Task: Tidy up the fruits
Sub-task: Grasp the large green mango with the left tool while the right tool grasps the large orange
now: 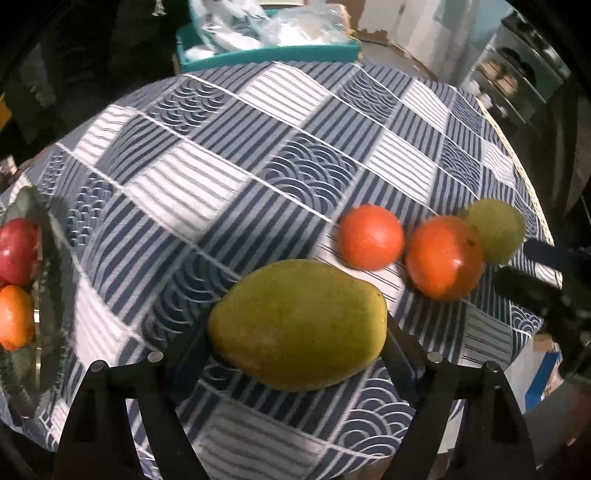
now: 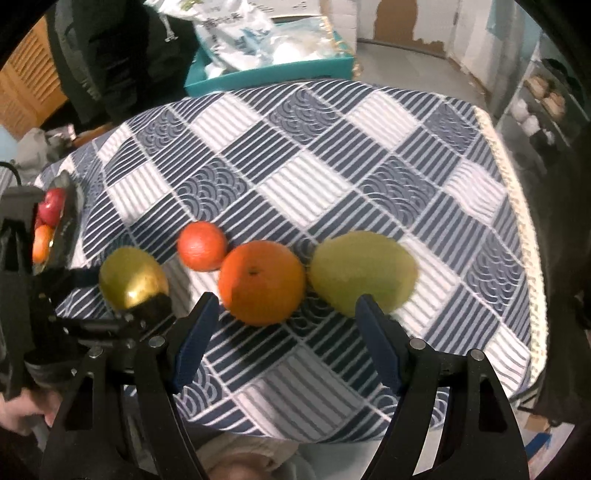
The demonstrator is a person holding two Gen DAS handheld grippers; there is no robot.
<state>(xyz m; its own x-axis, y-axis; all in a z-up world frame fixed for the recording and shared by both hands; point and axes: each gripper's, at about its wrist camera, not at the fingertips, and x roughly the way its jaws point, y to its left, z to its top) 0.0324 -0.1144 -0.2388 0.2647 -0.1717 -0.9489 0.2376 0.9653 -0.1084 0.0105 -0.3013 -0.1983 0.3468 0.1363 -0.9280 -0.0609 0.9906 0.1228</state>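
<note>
A large green-yellow mango (image 1: 299, 325) is lying between the fingers of the left gripper (image 1: 295, 339), its two ends reaching both black fingers; in the left wrist view the pads seem to be pressing on it, and the right wrist view is showing the same mango (image 2: 131, 278) caught at the tip of that gripper (image 2: 147, 314) near the table's front edge. Just beyond it a small orange (image 1: 370, 236) is sitting on the blue-and-white patterned tablecloth (image 1: 258, 147), and beside that a bigger orange (image 1: 445, 256) is touching a second green mango (image 1: 496, 230). The right gripper (image 2: 284, 332) is hovering with its blue-padded jaws apart, nothing between them; the bigger orange (image 2: 260, 282) is lying just ahead of the gap and the second mango (image 2: 362, 271) is sitting just past the right-hand finger. The small orange (image 2: 202, 246) is resting a little farther back, near the bigger one. At the left edge of the table a dark dish (image 1: 44, 332) is holding a red apple (image 1: 16, 251) and another orange fruit (image 1: 14, 317). Past the table's far side a teal box (image 1: 269, 55) is holding white plastic bags (image 1: 266, 26). A person's hand (image 2: 18, 410) is showing at the lower left of the right wrist view.
</note>
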